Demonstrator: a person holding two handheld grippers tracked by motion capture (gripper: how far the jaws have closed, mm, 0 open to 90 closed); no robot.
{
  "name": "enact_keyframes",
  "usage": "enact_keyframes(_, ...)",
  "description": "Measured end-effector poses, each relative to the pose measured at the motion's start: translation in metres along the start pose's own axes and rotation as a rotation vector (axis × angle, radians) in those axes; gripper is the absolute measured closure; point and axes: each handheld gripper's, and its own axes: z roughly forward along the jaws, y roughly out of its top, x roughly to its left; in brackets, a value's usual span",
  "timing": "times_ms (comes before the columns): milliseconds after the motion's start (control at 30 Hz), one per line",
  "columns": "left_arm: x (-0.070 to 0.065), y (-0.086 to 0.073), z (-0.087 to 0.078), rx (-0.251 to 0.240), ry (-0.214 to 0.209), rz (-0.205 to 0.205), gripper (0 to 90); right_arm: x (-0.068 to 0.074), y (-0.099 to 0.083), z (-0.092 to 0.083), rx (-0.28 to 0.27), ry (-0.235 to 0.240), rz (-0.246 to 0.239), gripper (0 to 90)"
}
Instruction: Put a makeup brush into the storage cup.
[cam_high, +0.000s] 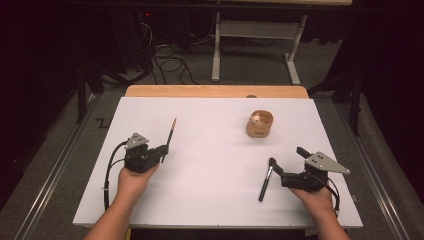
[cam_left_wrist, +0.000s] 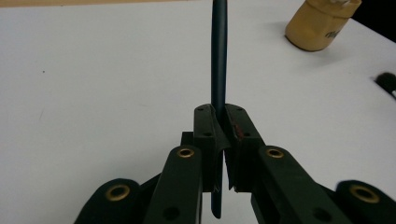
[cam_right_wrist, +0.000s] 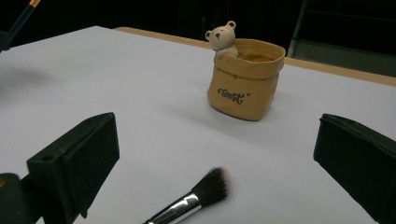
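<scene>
Currently: left gripper (cam_high: 161, 152) clamps pencil (cam_high: 170, 134), centre-left of frame, lifted. Right gripper (cam_high: 284, 162), jaws wide, straddles brush (cam_high: 265, 181), lower right. Next, likely: carry pencil right into pot (cam_high: 259, 124).

A wide stretch of bare white table (cam_high: 215, 150) lay open between the two hands. At far right, a tan pot (cam_high: 259, 124) with a small bear figure stood alone, with clear room all around it. A makeup brush (cam_high: 266, 179) lay near right, just left of the right gripper (cam_high: 286, 167). A pencil (cam_high: 170, 137) jutted far from the left gripper (cam_high: 162, 152).
</scene>
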Motion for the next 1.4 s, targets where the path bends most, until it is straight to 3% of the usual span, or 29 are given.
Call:
enact_keyframes(100,-0.002,-0.003,-0.004,-0.045,-0.029,0.002,84.0,0.002,0.0,-0.001,-0.003,0.005,-0.002,0.8)
enact_keyframes(433,-0.009,-0.006,-0.009,-0.155,-0.025,0.033,83.9,0.001,0.0,-0.001,-0.006,0.009,-0.006,0.8)
enact_keyframes(700,-0.012,-0.009,-0.009,-0.172,-0.004,0.038,83.9,0.001,0.0,-0.001,-0.008,0.01,-0.007,0.8)
enact_keyframes(1000,-0.019,-0.009,-0.008,-0.178,-0.049,0.058,83.9,0.002,0.002,-0.001,-0.02,0.014,-0.007,0.8)
enact_keyframes(1167,-0.025,-0.006,-0.01,-0.191,-0.078,0.076,83.9,0.009,0.01,-0.001,-0.037,0.031,0.009,1.2)
enact_keyframes(1400,-0.029,-0.003,-0.012,-0.219,-0.087,0.082,83.9,0.028,0.032,0.001,-0.047,0.06,-0.023,1.4)
